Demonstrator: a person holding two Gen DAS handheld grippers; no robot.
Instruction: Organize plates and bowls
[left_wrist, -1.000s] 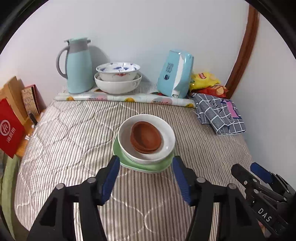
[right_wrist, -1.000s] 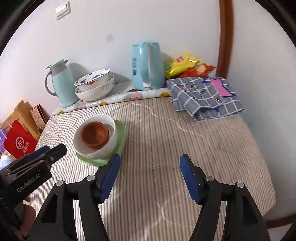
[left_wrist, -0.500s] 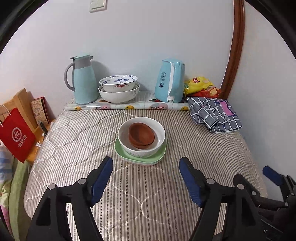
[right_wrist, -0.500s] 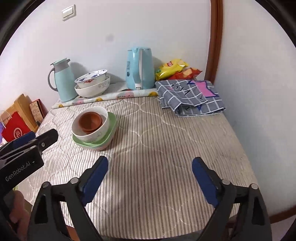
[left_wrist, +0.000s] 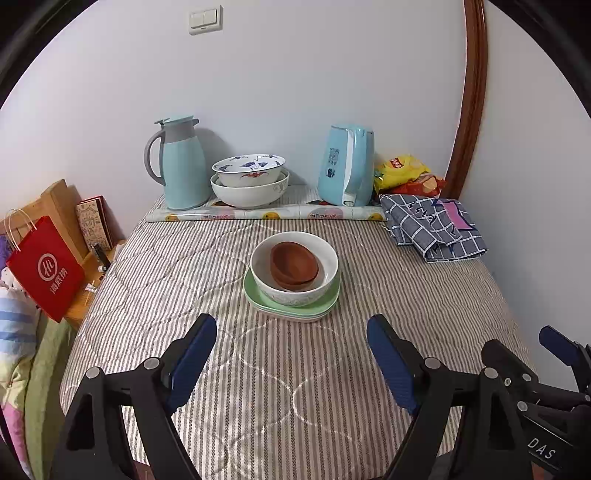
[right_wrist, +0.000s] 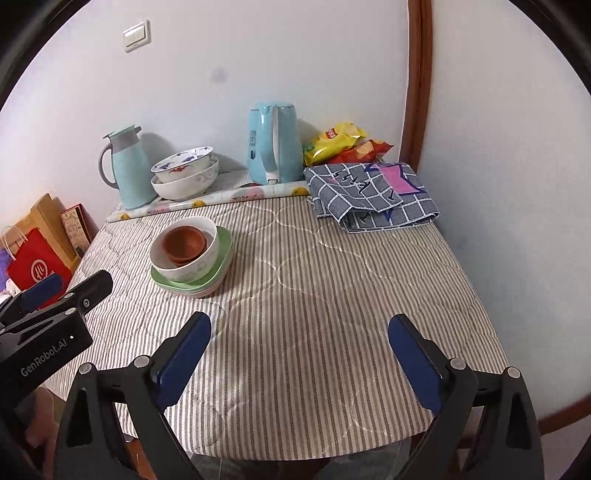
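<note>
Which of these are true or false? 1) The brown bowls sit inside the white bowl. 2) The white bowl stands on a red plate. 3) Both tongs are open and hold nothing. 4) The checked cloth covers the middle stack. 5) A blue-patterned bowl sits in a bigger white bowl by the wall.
1) True: the brown bowls sit inside the white bowl.
2) False: it stands on green plates.
3) True: the left tongs and the right tongs are open and hold nothing.
4) False: the checked cloth lies apart, by the far right corner.
5) True: the blue-patterned bowl sits in the bigger white bowl.
</note>
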